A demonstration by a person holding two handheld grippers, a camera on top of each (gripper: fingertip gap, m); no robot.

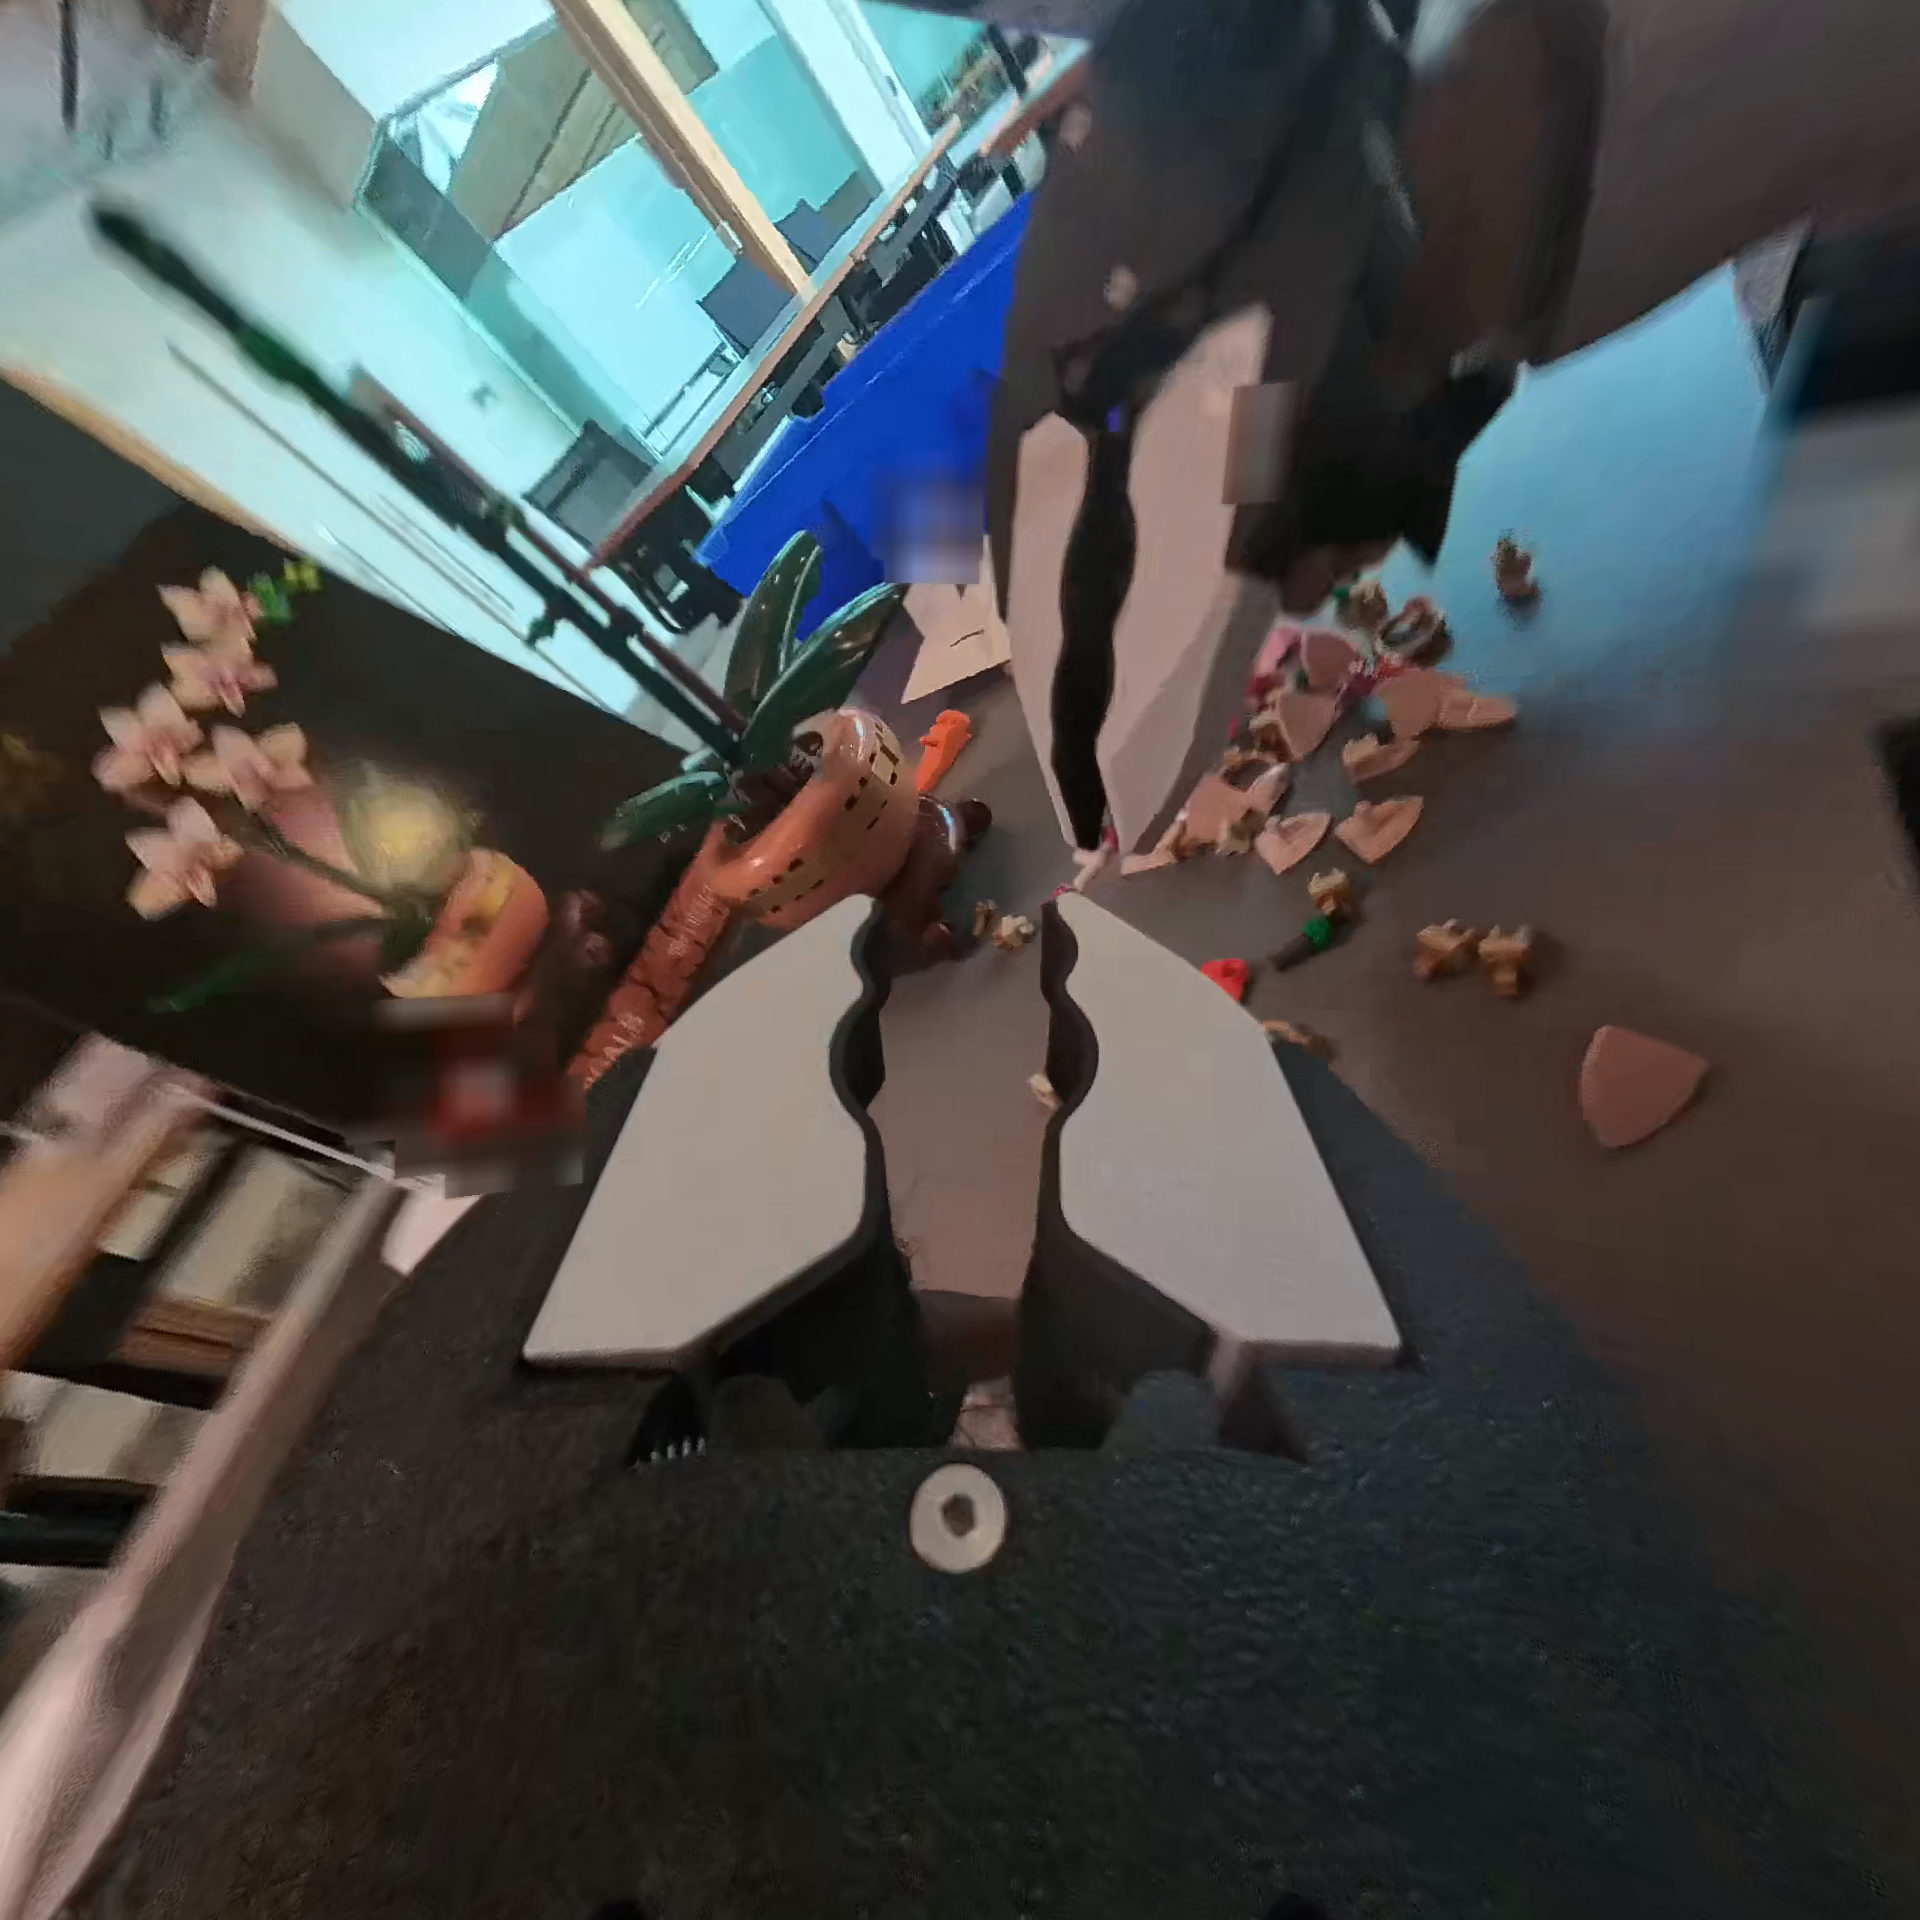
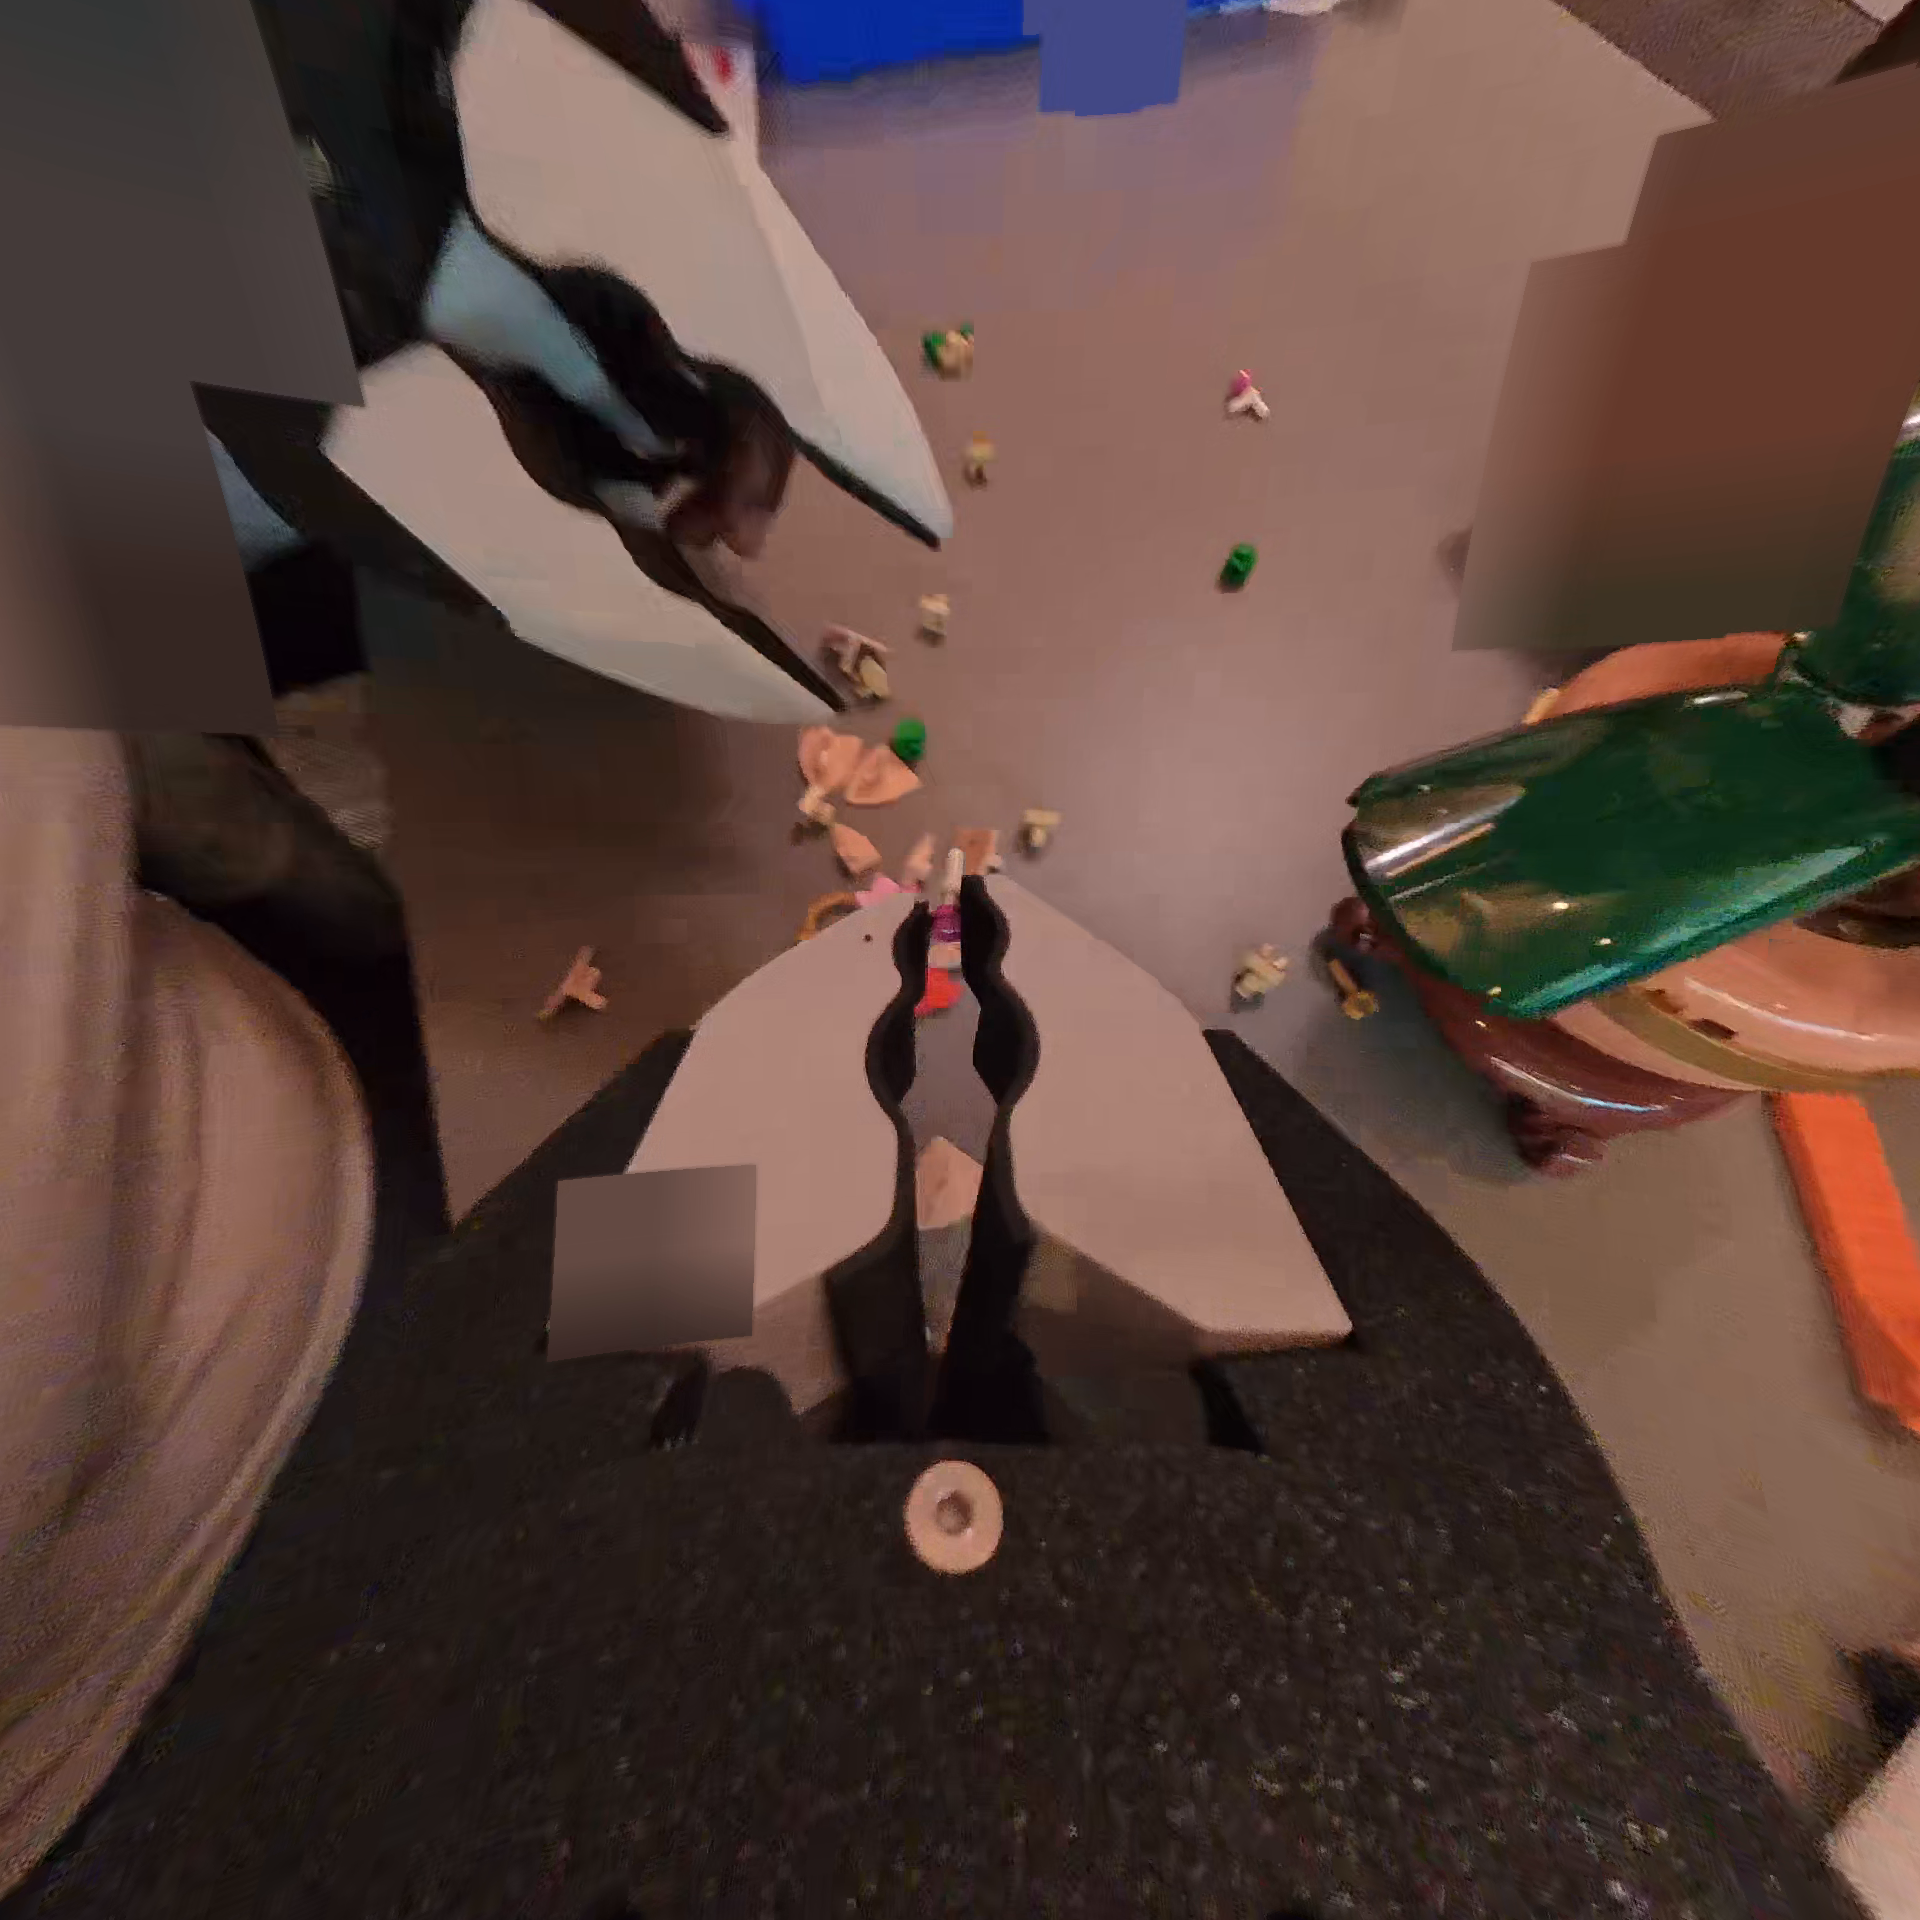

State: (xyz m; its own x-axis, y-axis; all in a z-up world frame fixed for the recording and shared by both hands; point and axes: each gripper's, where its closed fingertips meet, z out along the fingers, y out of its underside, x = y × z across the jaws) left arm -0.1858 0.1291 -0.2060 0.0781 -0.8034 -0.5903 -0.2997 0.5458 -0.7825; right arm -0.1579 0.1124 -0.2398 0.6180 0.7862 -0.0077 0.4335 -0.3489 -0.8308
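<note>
Fingers of the right gripper [image 2: 951, 894] stand nearly together, pinching a small white and magenta piece [image 2: 949, 902] at their very tips, just above the grey table [image 2: 1122, 499]. Under the narrow slot behind the tips lie a red piece [image 2: 938, 992] and a tan petal-shaped piece [image 2: 945, 1179]. In the left wrist view the same gripper [image 1: 1086, 831] hangs tip-down over the table's middle with the small piece [image 1: 1086, 868] at its point.

The left gripper [image 1: 961, 914] is parted to a moderate gap and holds nothing; bare table shows between its fingers, with a tiny tan bit [image 1: 1042, 1088] beside the right finger's inner edge. In the right wrist view it [image 2: 888, 623] hovers tilted, up and left of the right gripper, well apart from it.

A loose scatter of tan petals [image 1: 1288, 840], small tan connectors [image 1: 1470, 951] and green studs [image 2: 1236, 564] spreads ahead of both grippers; one lone tan petal [image 1: 1642, 1081] lies off to the right with open table around it. To the left gripper's left, close by, stands a brick-built pot [image 1: 821, 821] with dark green leaves [image 1: 790, 644], an orange tool [image 1: 940, 743] beside it. A box with pink flowers pictured on it [image 1: 260, 790] closes off the left edge. A blue bin [image 1: 894, 416] sits at the far edge
</note>
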